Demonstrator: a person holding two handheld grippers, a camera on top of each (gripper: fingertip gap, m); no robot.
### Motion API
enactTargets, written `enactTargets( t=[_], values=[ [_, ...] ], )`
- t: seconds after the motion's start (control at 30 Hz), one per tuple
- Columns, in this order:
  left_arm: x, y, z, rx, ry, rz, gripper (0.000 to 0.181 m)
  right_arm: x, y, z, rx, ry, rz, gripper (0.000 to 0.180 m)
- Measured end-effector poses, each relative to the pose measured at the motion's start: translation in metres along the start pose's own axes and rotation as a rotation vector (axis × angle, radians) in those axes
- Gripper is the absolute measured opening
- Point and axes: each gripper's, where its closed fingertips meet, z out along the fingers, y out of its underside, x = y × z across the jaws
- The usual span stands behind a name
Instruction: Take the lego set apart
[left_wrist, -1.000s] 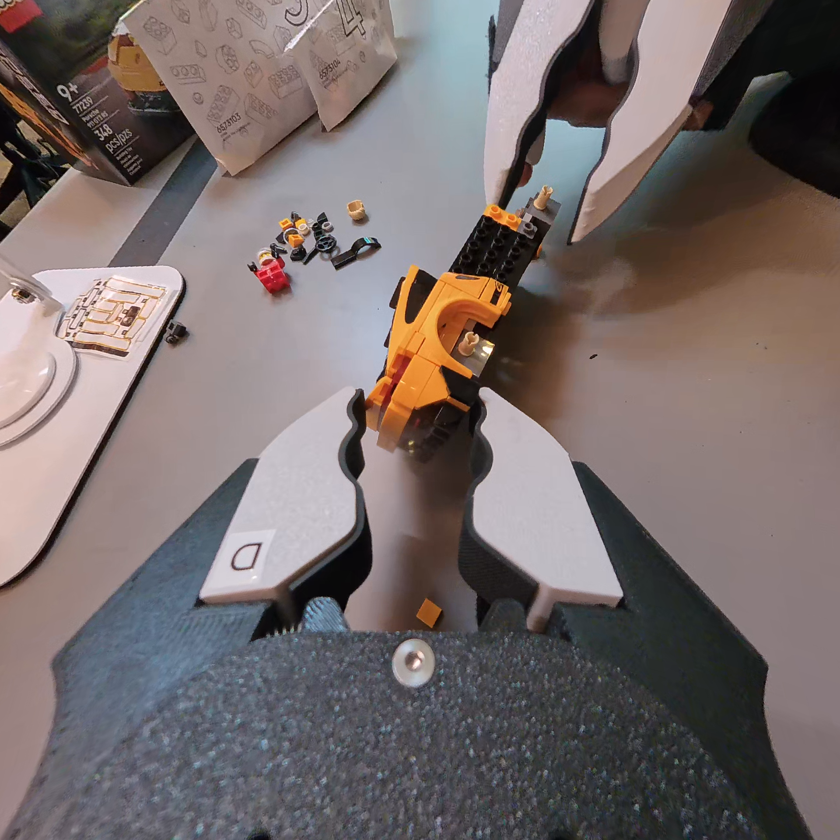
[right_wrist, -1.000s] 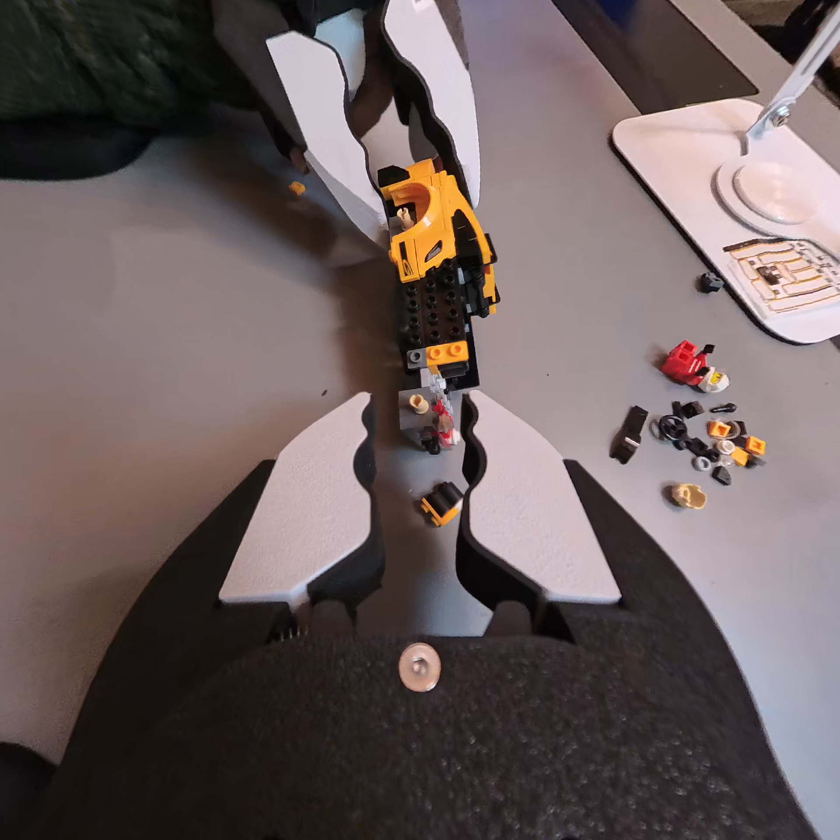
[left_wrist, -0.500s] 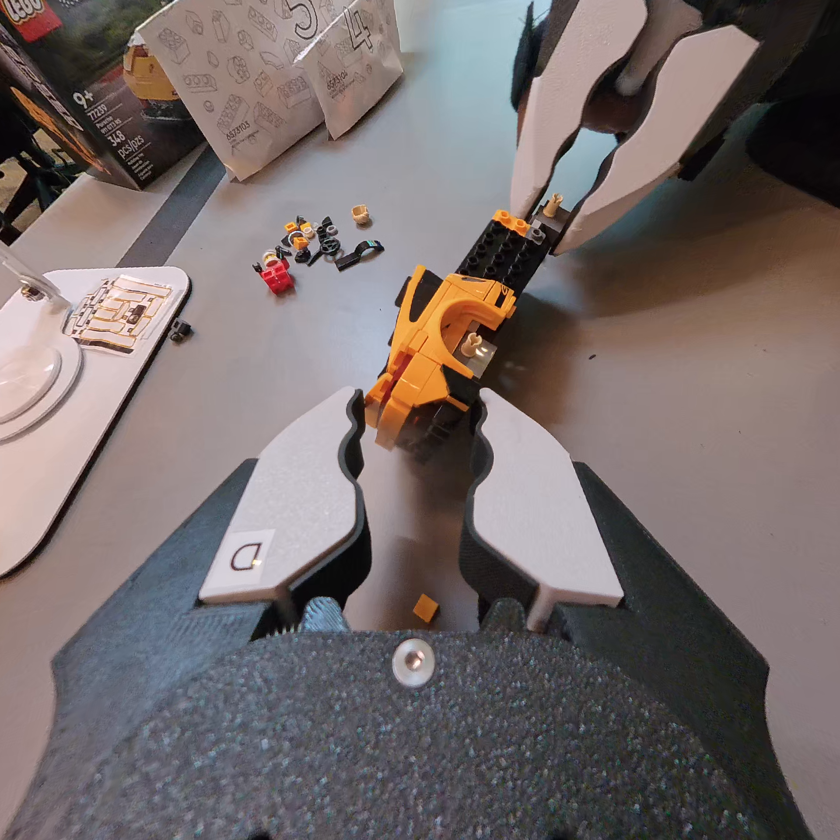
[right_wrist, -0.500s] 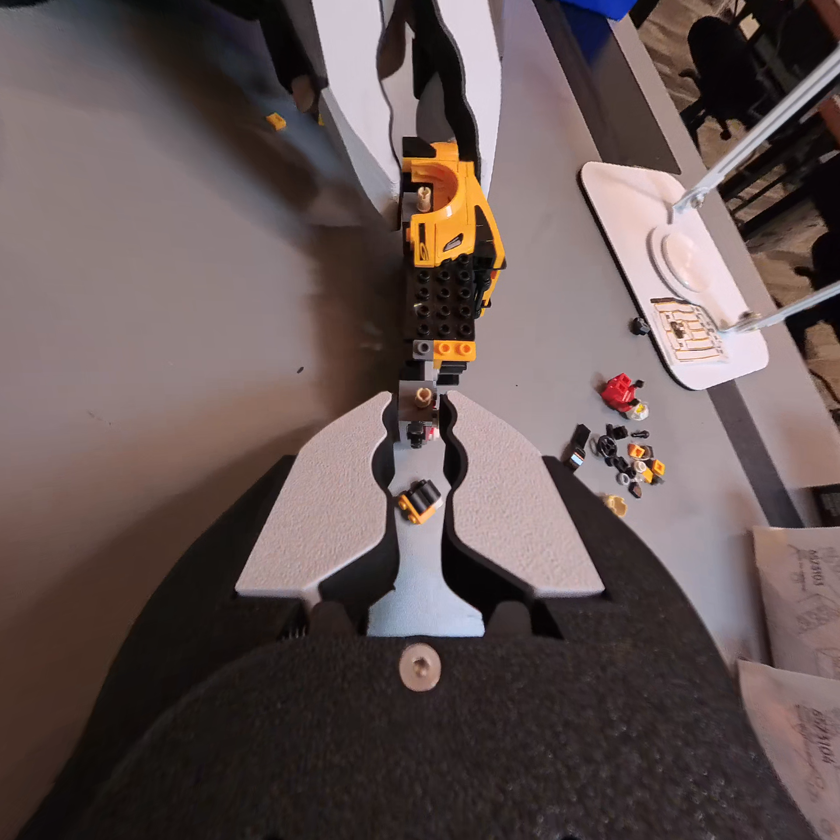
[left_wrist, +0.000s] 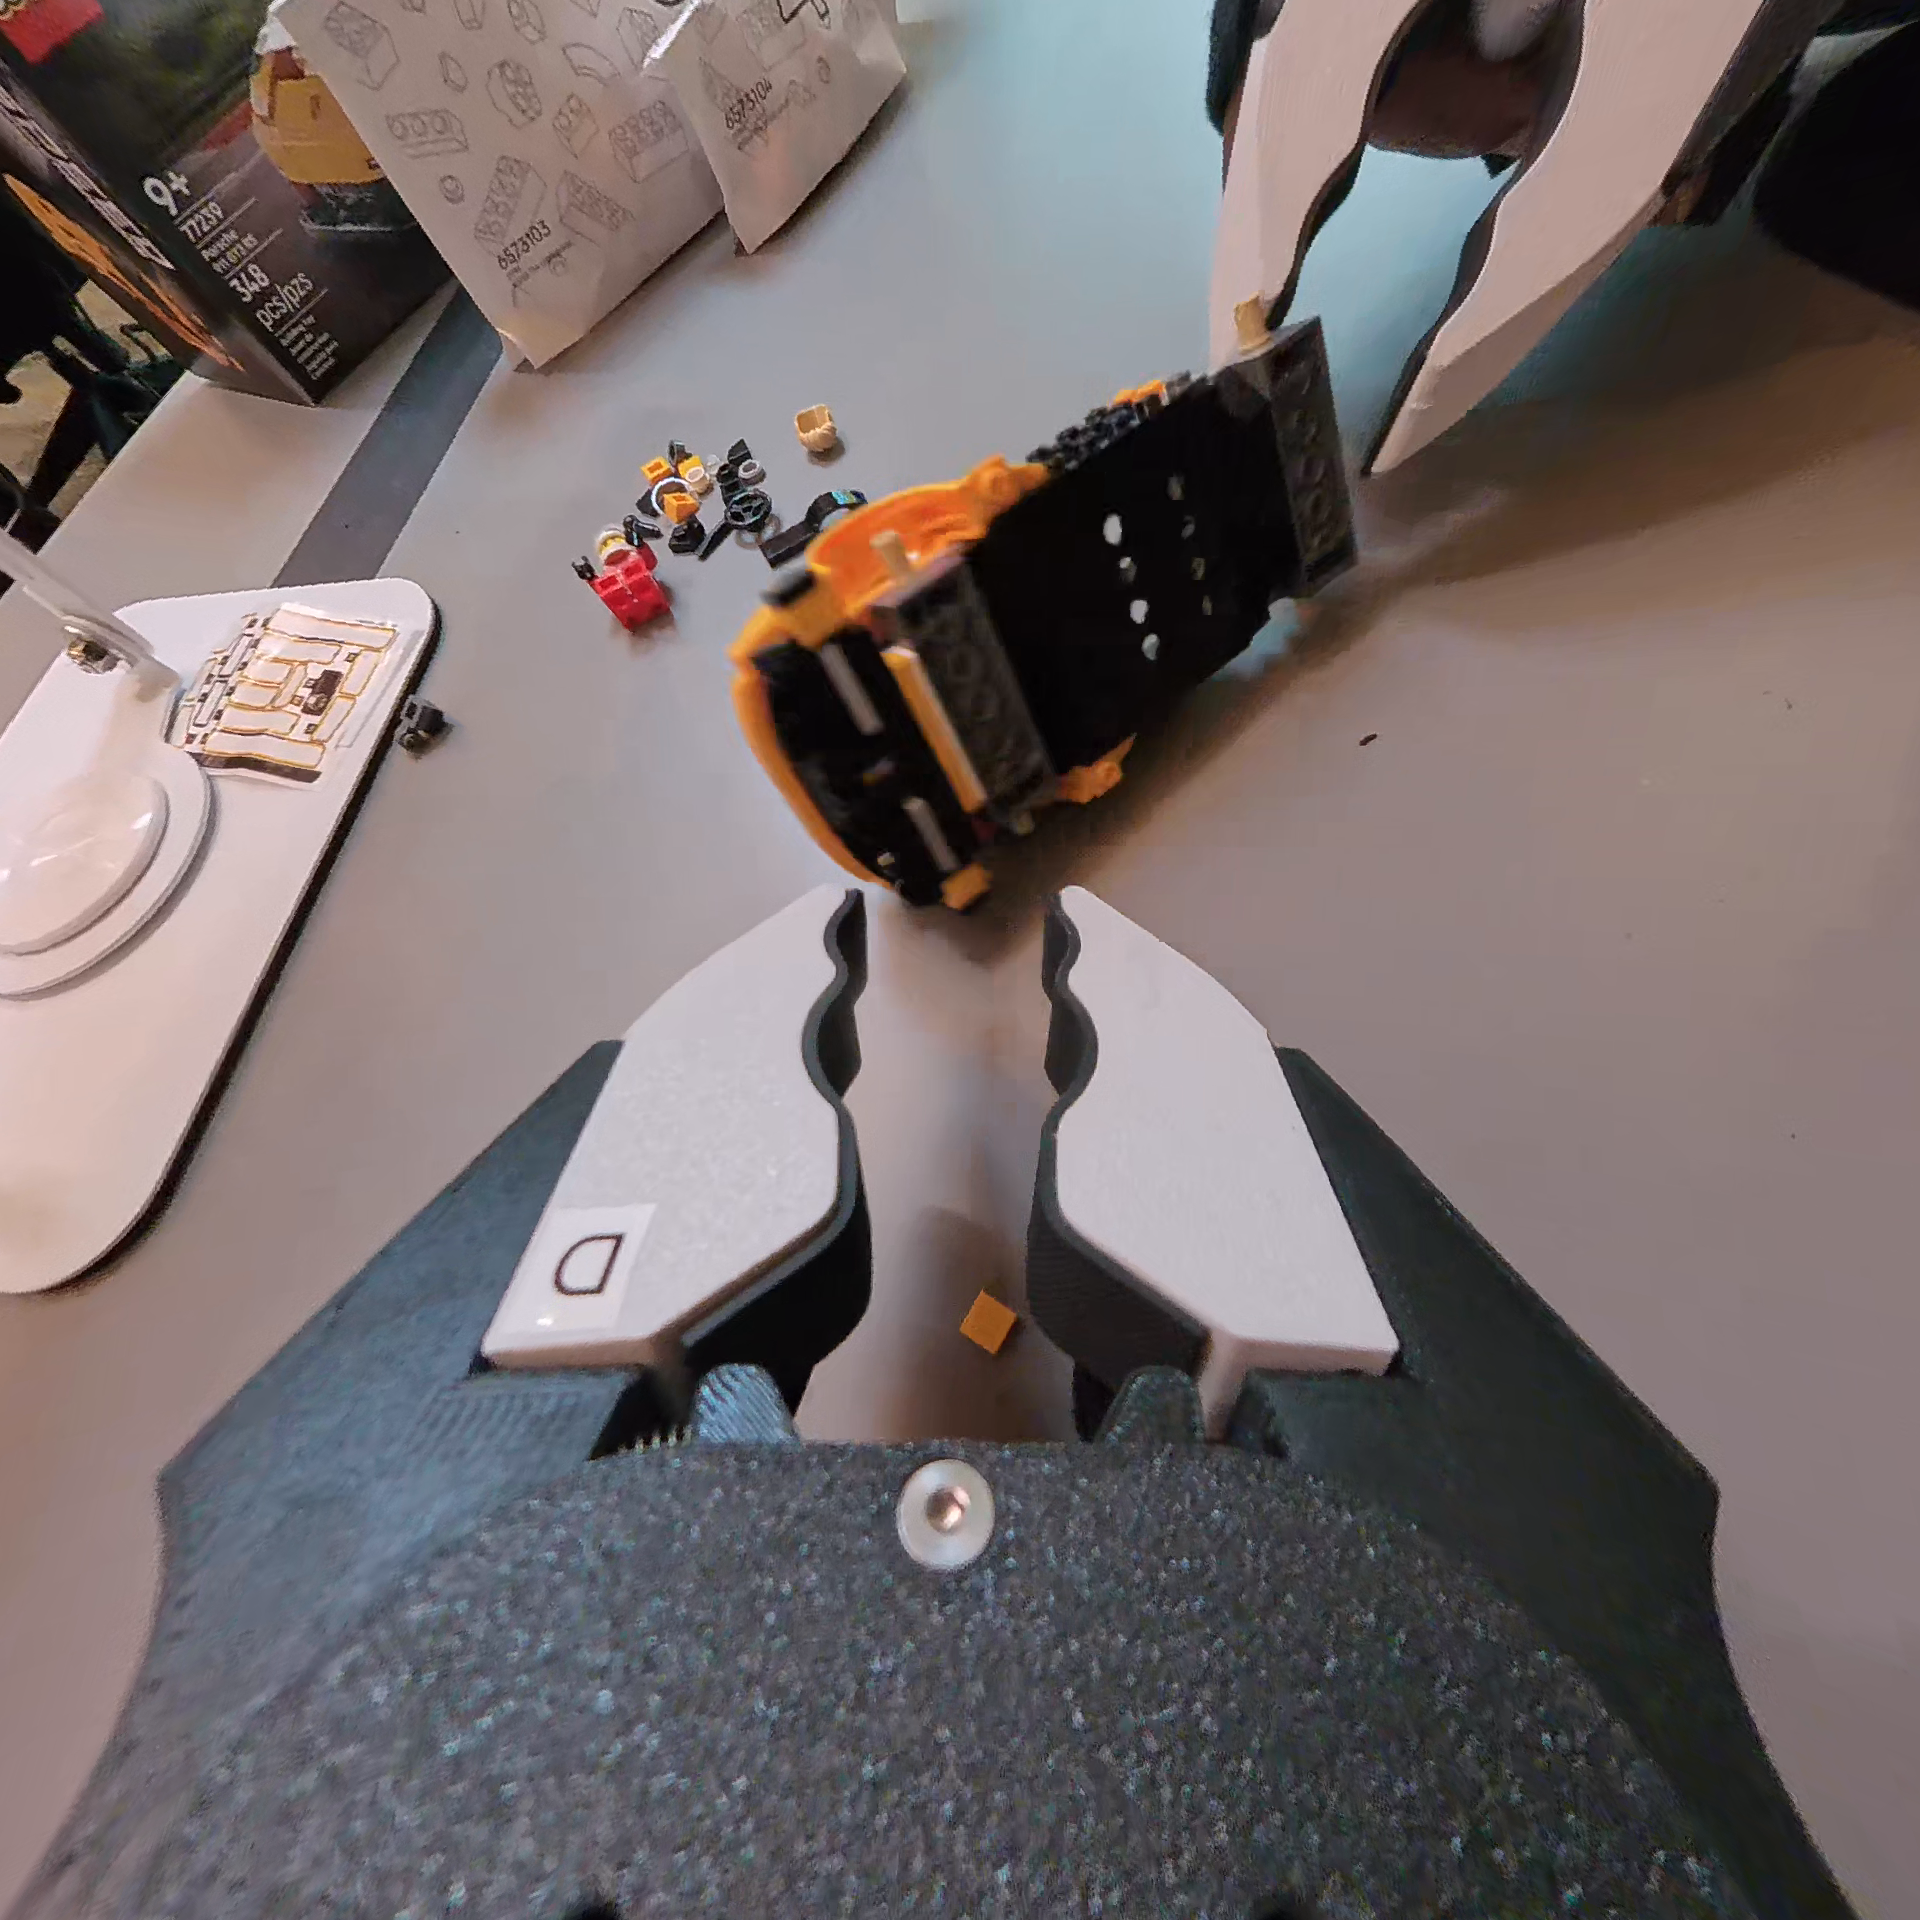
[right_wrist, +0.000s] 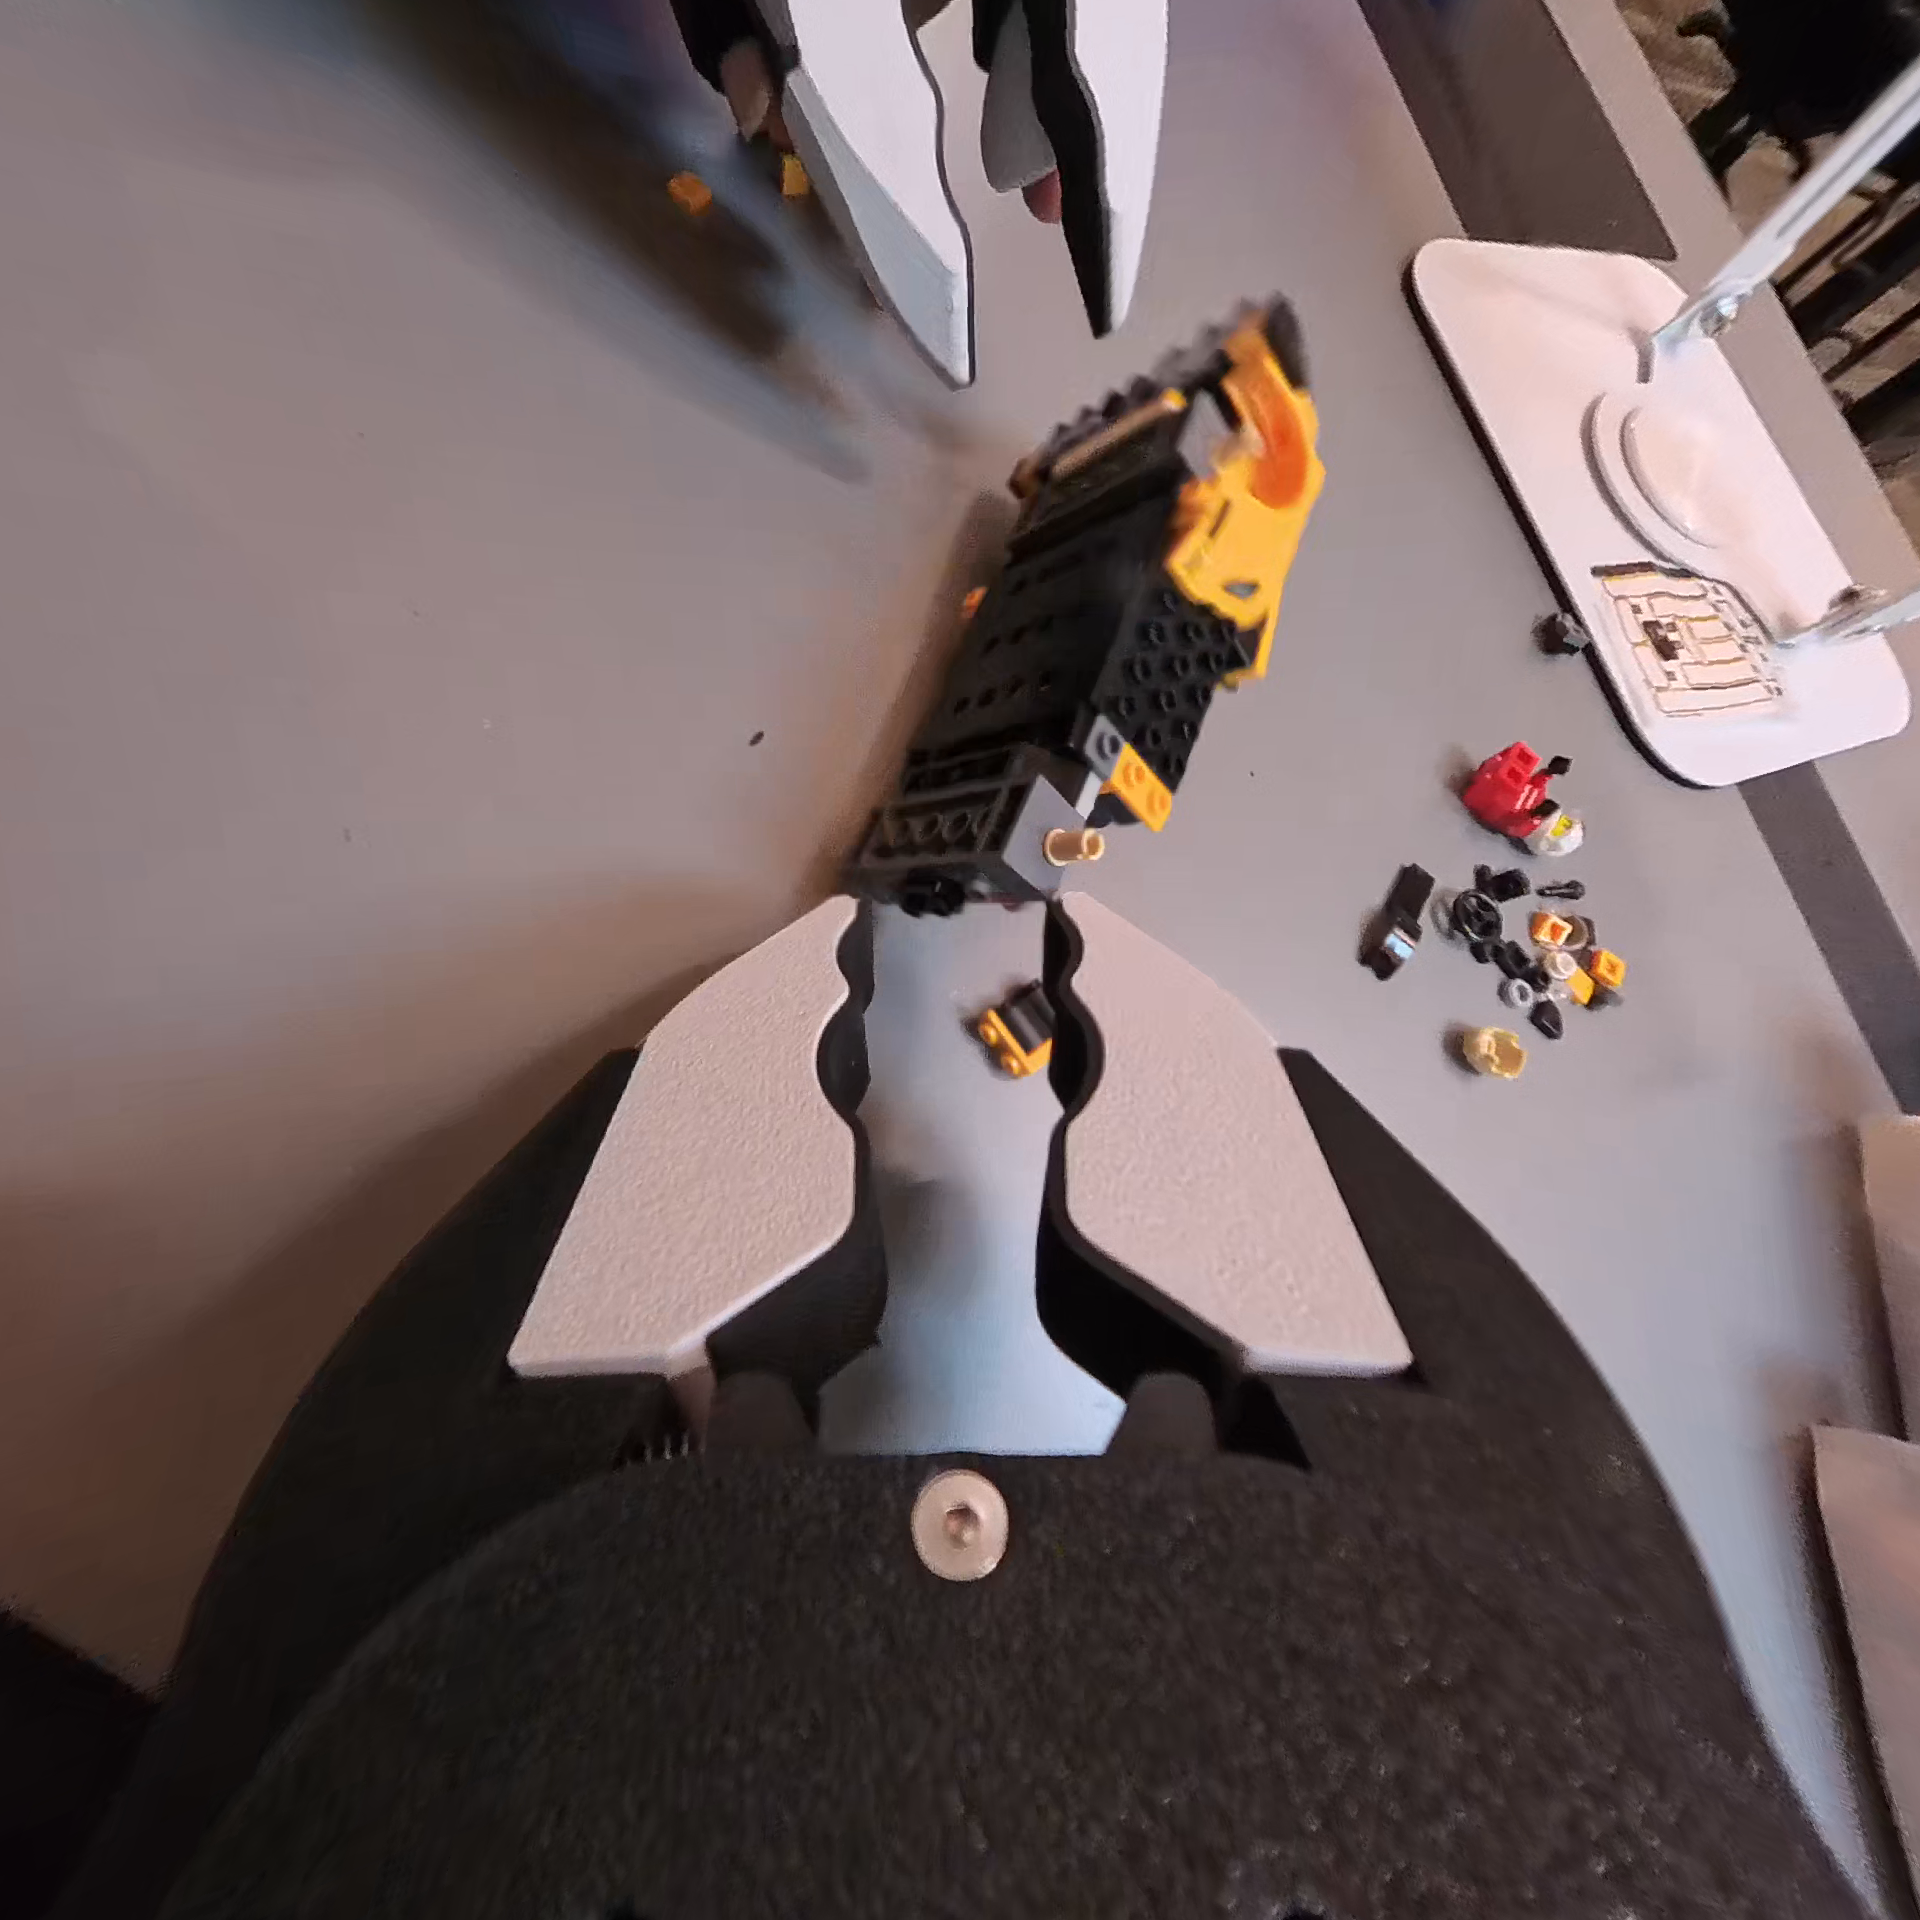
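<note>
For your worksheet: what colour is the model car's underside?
Mostly black, orange at the edges, on the model car; best in the left wrist view.

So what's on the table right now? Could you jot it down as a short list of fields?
Main item: orange and black lego car, tipped on its side with the black underside showing
Left tool: open, empty, just short of the car's orange end
Right tool: open, empty, at the car's grey end
Removed parts: small loose pile beside the car
Stray pieces: orange-black piece between the right tool's fingers; tiny orange tile
Surface: grey table
</note>
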Motion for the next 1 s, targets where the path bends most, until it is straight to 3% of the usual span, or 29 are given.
enactTargets(
  t=[0.2,0.37,0.47,0.53,0.6,0.7,0.83,1.0],
  values=[
    [0.002,0.002,0.003,-0.015,0.006,-0.006,0.032,-0.001,0.001,0.013,-0.028,0.009,0.053,0.032],
    [0.006,0.003,0.007,-0.026,0.016,-0.005,0.032,-0.011,-0.017,0.011,0.023,-0.161,0.388,0.076],
    [0.007,0.003,0.008,-0.027,0.021,-0.001,0.032,-0.008,-0.025,0.022,0.04,-0.139,0.535,0.066],
    [0.007,0.002,0.008,-0.025,0.019,-0.001,0.032,-0.009,-0.021,0.033,-0.01,-0.104,0.548,0.045],
    [0.005,0.001,0.006,-0.019,0.01,-0.003,0.032,-0.007,-0.025,0.035,0.003,-0.078,0.527,0.041],
    [-0.002,-0.005,0.0,0.005,-0.012,-0.039,0.032,0.003,-0.027,0.03,0.0,0.051,0.387,0.035],
    [-0.003,-0.009,-0.006,0.022,0.026,-0.116,0.038,0.02,-0.022,0.021,-0.164,0.382,-0.101,0.026],
    [0.002,0.007,-0.001,-0.086,0.027,-0.063,0.048,0.004,-0.037,0.023,-0.197,0.496,-0.436,0.027]
  ],
)
